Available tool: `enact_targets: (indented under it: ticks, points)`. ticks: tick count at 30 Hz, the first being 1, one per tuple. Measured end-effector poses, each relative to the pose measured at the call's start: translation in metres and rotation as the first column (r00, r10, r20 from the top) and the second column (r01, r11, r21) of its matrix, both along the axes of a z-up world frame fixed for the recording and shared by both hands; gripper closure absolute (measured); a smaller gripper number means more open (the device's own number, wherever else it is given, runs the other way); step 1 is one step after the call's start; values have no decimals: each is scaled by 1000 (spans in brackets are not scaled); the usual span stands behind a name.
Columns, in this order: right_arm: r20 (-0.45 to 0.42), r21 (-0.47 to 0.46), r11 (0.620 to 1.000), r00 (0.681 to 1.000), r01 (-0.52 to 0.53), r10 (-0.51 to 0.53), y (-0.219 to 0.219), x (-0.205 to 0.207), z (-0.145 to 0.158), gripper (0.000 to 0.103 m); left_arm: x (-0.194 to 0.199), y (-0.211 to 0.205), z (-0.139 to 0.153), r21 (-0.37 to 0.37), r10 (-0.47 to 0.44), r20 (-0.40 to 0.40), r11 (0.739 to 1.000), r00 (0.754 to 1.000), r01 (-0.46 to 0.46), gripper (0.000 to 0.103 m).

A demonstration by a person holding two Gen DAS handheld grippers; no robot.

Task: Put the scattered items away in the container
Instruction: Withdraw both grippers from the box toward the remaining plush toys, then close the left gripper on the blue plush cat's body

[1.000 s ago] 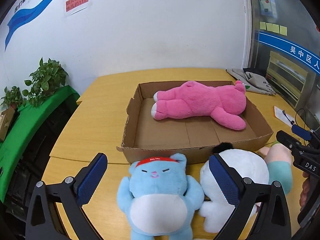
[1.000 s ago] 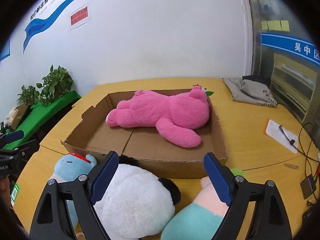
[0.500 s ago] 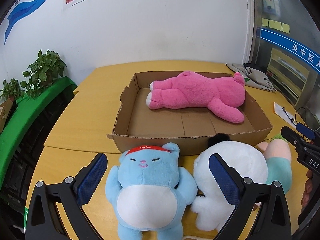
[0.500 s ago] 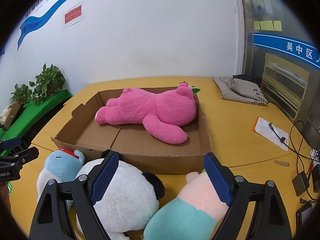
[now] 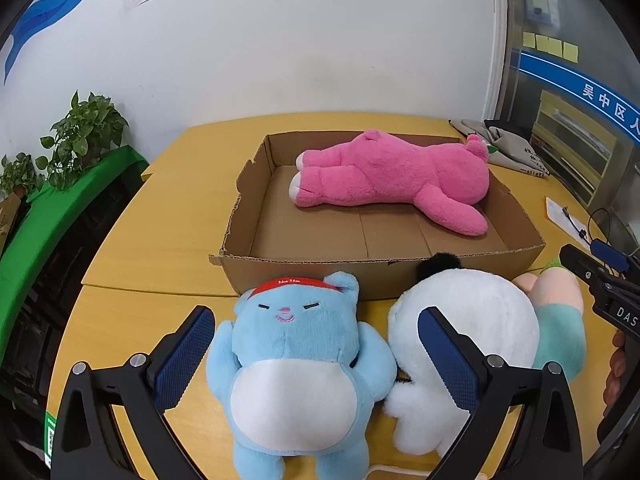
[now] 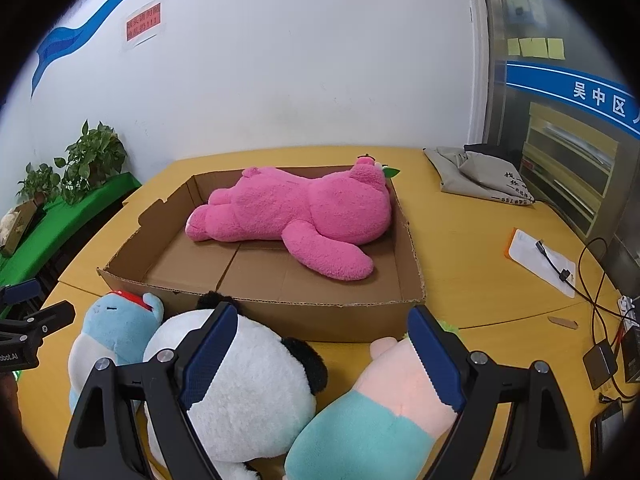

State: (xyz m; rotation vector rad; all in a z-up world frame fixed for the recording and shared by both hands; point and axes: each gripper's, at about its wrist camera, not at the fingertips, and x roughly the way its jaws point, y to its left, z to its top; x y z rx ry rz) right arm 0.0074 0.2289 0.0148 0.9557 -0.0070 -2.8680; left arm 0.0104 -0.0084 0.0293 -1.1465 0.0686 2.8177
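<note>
A shallow cardboard box sits on the yellow table with a pink plush bear lying in it. In front of the box lie a blue plush bear, a white and black panda plush and a pink and teal plush. My left gripper is open above the blue bear, its jaws on either side. My right gripper is open above the gap between the panda and the pink and teal plush.
A grey cloth bag lies at the far right of the table. A paper with a cable and adapters lie at the right edge. Potted plants stand on a green shelf at the left.
Both grippers have pulled back and risen a little, so the box and plush toys sit farther off in view. Both stay open.
</note>
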Motion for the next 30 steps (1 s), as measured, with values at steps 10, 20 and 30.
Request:
enact_targets:
  ticks: [10,20,30]
  points:
    - [17,20,1000,1000,-24,24,-11,2,-3,16,1,-9,-5,10,7,14,1000,1000,-7,0]
    - [36,-14,980,980,-197,198,-50,11,-4,16,-11,-51,-25,79,-13,72,997,997,7,0]
    - [165,-145,846,831,-512,531,-162,22,-52,16,-31,-119,-90,257,-53,205,966,977,-2,1]
